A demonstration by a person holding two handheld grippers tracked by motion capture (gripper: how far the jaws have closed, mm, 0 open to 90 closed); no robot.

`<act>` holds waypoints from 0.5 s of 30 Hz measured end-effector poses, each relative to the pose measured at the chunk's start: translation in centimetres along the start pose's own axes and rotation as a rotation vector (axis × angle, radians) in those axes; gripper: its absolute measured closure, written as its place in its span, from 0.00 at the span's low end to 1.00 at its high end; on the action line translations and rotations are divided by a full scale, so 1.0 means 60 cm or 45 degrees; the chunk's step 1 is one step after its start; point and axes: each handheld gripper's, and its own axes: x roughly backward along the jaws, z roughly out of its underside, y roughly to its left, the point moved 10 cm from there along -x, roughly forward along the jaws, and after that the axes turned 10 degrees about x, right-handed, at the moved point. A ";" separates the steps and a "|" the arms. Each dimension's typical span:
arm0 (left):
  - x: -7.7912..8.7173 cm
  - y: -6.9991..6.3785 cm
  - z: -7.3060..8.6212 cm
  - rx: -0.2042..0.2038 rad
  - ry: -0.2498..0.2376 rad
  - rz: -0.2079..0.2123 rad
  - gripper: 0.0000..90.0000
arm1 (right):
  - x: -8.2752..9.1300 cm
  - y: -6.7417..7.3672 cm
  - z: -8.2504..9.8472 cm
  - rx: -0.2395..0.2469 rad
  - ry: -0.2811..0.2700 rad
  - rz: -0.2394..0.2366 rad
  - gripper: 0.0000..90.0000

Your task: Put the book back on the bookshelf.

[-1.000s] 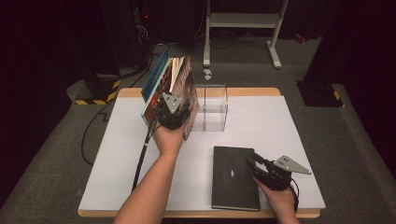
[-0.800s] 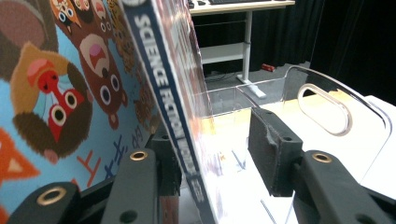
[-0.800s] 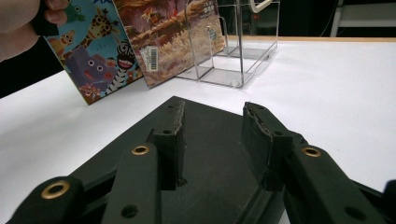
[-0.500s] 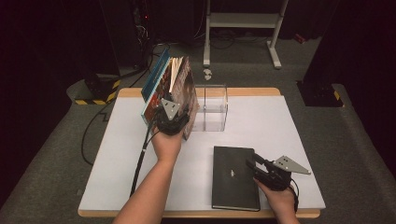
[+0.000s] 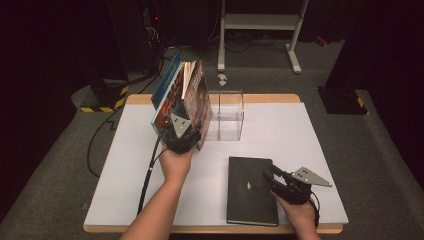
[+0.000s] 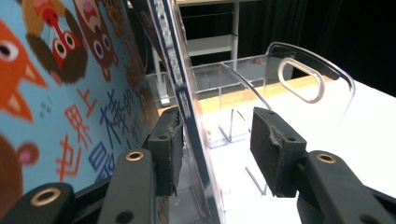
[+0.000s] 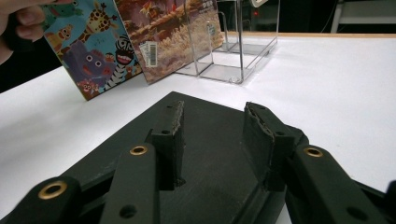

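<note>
Left claw (image 5: 186,131), part open, straddles colourful upright picture books (image 5: 176,100) at eleven o'clock; right claw (image 5: 274,176), half-open and empty, rests on black notebook (image 5: 249,192) at five.

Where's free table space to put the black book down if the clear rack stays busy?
Free: the table right of the clear rack, back to the far wooden edge, and the left strip beyond the left gripper. Crowded: the picture books leaning at the rack, and the near right, where the black book lies under the right gripper.
</note>
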 end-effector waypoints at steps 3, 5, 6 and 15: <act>0.012 0.003 0.004 0.013 0.001 0.011 0.60 | 0.000 0.000 0.001 -0.001 0.001 0.001 0.64; 0.023 0.003 0.007 0.017 -0.002 0.024 0.60 | -0.001 0.000 0.002 0.002 0.005 0.000 0.64; 0.028 0.002 0.011 0.018 0.007 0.033 0.60 | -0.001 0.000 0.002 0.002 0.004 0.000 0.64; 0.082 -0.012 0.045 0.034 0.079 0.137 0.57 | -0.002 0.001 0.003 0.006 0.013 0.000 0.63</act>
